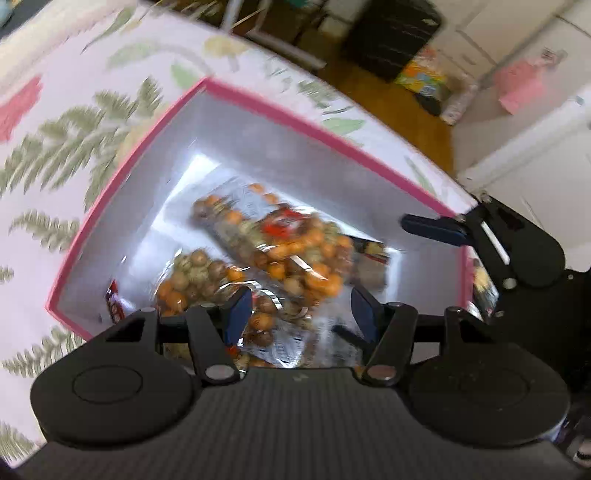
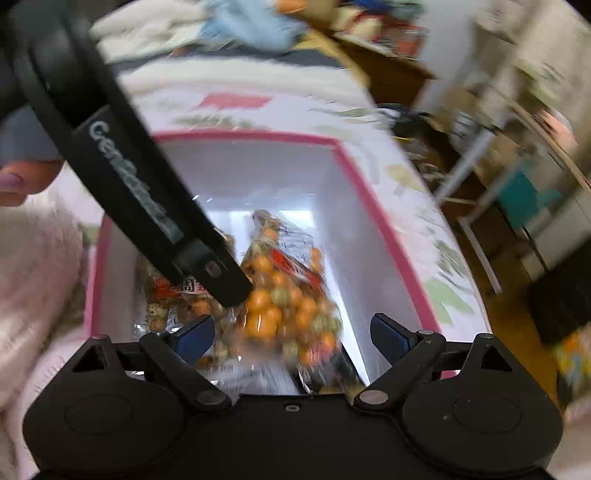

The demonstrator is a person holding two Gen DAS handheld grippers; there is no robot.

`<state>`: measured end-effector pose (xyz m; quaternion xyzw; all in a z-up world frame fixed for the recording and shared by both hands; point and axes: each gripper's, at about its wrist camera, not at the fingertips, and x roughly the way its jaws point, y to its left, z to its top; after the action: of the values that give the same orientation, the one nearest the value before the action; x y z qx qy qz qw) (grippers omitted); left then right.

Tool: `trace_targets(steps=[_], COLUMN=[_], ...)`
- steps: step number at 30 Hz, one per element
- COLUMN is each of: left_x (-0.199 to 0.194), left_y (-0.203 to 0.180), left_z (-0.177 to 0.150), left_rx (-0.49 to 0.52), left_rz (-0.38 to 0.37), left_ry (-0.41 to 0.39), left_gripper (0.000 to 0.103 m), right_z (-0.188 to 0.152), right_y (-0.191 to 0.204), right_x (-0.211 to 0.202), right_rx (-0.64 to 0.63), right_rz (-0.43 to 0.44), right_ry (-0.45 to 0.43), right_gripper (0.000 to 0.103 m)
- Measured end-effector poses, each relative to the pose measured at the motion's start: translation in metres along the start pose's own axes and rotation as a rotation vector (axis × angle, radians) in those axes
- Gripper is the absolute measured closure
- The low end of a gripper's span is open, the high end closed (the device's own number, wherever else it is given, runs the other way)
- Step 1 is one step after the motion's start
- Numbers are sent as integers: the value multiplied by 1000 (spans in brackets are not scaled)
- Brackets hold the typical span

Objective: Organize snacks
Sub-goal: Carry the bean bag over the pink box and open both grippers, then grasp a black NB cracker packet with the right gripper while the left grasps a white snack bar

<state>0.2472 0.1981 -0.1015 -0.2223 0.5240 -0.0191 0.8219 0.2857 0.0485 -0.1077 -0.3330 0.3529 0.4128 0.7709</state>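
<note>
A pink-rimmed box (image 1: 258, 105) with white inner walls sits on the floral tablecloth; it also shows in the right wrist view (image 2: 369, 192). Inside lie clear snack bags of orange and tan balls (image 1: 295, 243) (image 2: 284, 306), with a second bag (image 1: 192, 277) beside the first. My left gripper (image 1: 301, 314) is open just above the bags inside the box. My right gripper (image 2: 295, 338) is open over the bags at the box's near side. The right gripper's fingers (image 1: 432, 225) show at the box's right rim in the left wrist view. The left gripper's body (image 2: 147, 192) crosses the right wrist view.
The floral tablecloth (image 1: 74, 147) covers the table around the box. Beyond the table edge are a wooden floor (image 1: 388, 103), a dark bin (image 1: 391, 33) and white cabinets (image 1: 535, 129). The person's pink sleeve (image 2: 33, 277) is at the left.
</note>
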Motion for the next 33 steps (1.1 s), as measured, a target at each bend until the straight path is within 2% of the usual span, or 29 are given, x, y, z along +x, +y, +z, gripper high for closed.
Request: trace_targets(steps=[7, 9, 13, 18, 22, 25, 27, 30, 33], left_x=[-38, -44, -62, -65, -49, -33, -16, 8, 34], left_y=[-43, -57, -92, -136, -170, -190, -202, -216, -223], left_z=[-24, -30, -48, -69, -86, -95, -100, -110, -118], left_rx=[200, 232, 315, 409, 451, 448, 429, 405, 395], left_rz=[-53, -73, -61, -99, -108, -98, -63, -24, 21], left_ry=[-36, -39, -89, -94, -71, -59, -53, -41, -37], left_gripper=[47, 47, 47, 47, 49, 49, 49, 49, 49], right_z=[-66, -86, -116, -151, -171, -190, -199, -208, -212], right_y=[-14, -17, -30, -49, -60, -74, -83, -93, -98], right_x=[-106, -130, -165, -194, -187, -177, -164, -141, -117], right_rx=[348, 423, 536, 683, 742, 800, 816, 806, 725], right_rz=[-69, -133, -336, -396, -377, -322, -267, -191, -181], right_ry=[-135, -165, -205, -225, -203, -185, -162, -122, -87], right_gripper=[10, 10, 10, 11, 22, 31, 36, 38, 38])
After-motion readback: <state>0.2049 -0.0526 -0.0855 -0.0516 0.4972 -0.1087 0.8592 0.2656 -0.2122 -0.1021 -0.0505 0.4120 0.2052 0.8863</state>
